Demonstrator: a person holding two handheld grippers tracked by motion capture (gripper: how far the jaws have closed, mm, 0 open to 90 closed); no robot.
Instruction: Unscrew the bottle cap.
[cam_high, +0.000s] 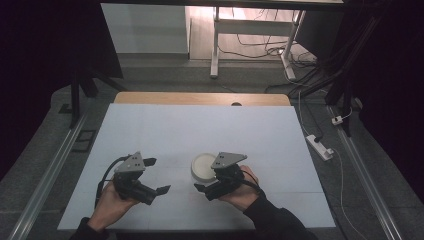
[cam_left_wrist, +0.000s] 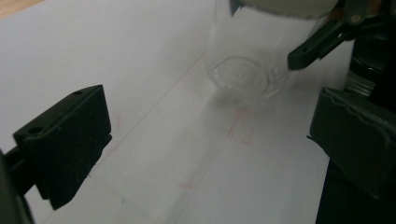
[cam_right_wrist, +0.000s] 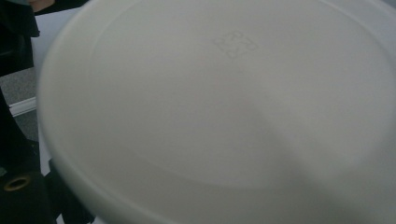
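White table (cam_high: 200, 125); right gripper (cam_high: 212, 181) at lidded jar (cam_high: 202, 166), left gripper (cam_high: 156, 176) wide.

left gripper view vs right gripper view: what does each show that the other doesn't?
Left gripper view alone: the jar's clear glass body standing on the white table sheet, faint red marks on the sheet, and the left hand-held gripper with jaws wide apart and nothing between them. Right gripper view alone: the white lid's top close up, with a small embossed mark. Shared: the same lidded jar, the lid just showing at the top edge of the left gripper view.
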